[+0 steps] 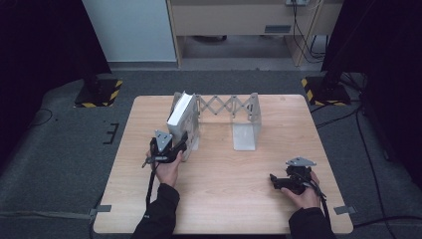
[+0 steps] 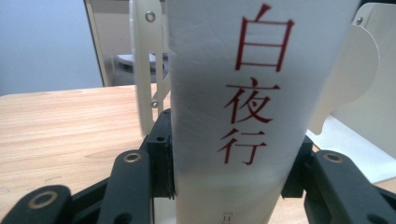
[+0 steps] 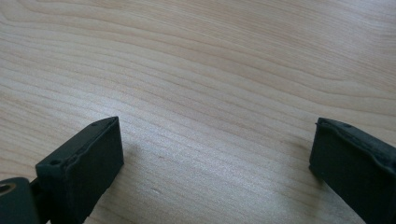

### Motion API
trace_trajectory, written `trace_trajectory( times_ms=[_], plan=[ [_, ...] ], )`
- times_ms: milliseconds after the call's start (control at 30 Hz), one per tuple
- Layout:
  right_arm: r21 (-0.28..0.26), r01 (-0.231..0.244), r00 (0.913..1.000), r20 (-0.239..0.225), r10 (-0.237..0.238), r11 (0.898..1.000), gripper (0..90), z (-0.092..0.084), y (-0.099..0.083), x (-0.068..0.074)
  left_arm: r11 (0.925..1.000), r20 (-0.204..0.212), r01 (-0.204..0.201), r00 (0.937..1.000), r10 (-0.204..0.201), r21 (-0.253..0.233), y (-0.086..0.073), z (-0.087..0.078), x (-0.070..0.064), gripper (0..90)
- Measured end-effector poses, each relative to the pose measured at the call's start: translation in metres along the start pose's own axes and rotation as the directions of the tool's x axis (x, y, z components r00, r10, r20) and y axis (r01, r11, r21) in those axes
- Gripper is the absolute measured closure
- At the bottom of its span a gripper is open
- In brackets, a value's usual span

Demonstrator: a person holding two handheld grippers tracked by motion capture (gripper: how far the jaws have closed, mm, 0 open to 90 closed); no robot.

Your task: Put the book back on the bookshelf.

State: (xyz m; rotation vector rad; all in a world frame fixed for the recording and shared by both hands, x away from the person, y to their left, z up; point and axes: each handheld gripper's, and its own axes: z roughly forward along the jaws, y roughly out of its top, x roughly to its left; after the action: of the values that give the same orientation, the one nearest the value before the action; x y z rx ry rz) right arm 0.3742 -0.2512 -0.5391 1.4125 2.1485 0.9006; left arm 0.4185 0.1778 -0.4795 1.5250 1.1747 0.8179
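Pale wooden worktop (image 1: 224, 169) on grey carpet, dark curtains either side. Standing upright at the left end of an expandable white bookend rack (image 1: 234, 112): a white book (image 2: 243, 102), red characters down its spine. Left claw (image 2: 233, 172) clamped on the book's spine near its lower end. Right claw (image 3: 212, 158) spread wide apart, low over bare wood near the worktop's front right corner, well apart from the rack.

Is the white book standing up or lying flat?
Standing up. The white book rises on end against the metal rack, its spine gripped by the left gripper.
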Motion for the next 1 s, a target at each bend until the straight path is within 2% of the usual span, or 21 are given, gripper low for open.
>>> trace_trajectory(
  times_ms=[133,233,367,500,600,667,733,867,1000],
  plan=[
    [-0.001,0.002,1.0000,0.000,-0.002,1.000,3.2,0.000,0.000,0.000,0.9998,-0.016,0.020,0.9997,-0.020,-0.004,0.001,0.010,-0.006,50.2],
    [0.000,-0.001,1.0000,-0.001,0.001,1.000,3.2,0.000,0.000,0.000,0.9990,-0.014,0.036,0.9992,-0.037,-0.027,0.000,0.016,-0.008,49.9],
    [-0.001,0.002,1.0000,-0.001,-0.002,1.000,3.2,0.000,0.000,0.000,0.9991,-0.006,0.034,0.9994,-0.034,-0.026,0.001,0.021,-0.008,49.3],
    [-0.001,0.002,1.0000,-0.001,-0.002,1.000,3.2,0.000,0.000,0.000,0.9990,0.037,0.040,0.9985,-0.040,-0.017,-0.001,0.017,-0.005,47.0],
    [-0.001,0.002,1.0000,-0.001,-0.002,1.000,3.2,0.000,0.000,0.000,0.9998,0.071,0.017,0.9973,-0.018,0.012,-0.006,0.007,-0.001,43.4],
    [-0.002,0.001,1.0000,0.000,-0.001,1.000,3.2,0.000,0.000,0.000,0.9997,0.077,0.018,0.9969,-0.019,0.019,-0.010,0.001,0.002,44.1],
    [-0.001,0.002,1.0000,-0.001,-0.002,1.000,3.2,0.000,0.000,0.000,0.9992,0.102,0.034,0.9941,-0.037,0.022,-0.013,-0.002,0.005,47.4],
    [-0.001,0.002,1.0000,-0.001,-0.002,1.000,3.2,0.000,0.000,0.000,0.9992,0.078,0.024,0.9966,-0.026,0.032,-0.012,-0.002,0.003,49.2],
    [-0.001,0.001,1.0000,-0.002,-0.001,1.000,3.2,0.000,0.000,0.000,0.9985,0.070,0.042,0.9965,-0.045,0.036,-0.010,0.003,0.000,49.6]
  ],
)
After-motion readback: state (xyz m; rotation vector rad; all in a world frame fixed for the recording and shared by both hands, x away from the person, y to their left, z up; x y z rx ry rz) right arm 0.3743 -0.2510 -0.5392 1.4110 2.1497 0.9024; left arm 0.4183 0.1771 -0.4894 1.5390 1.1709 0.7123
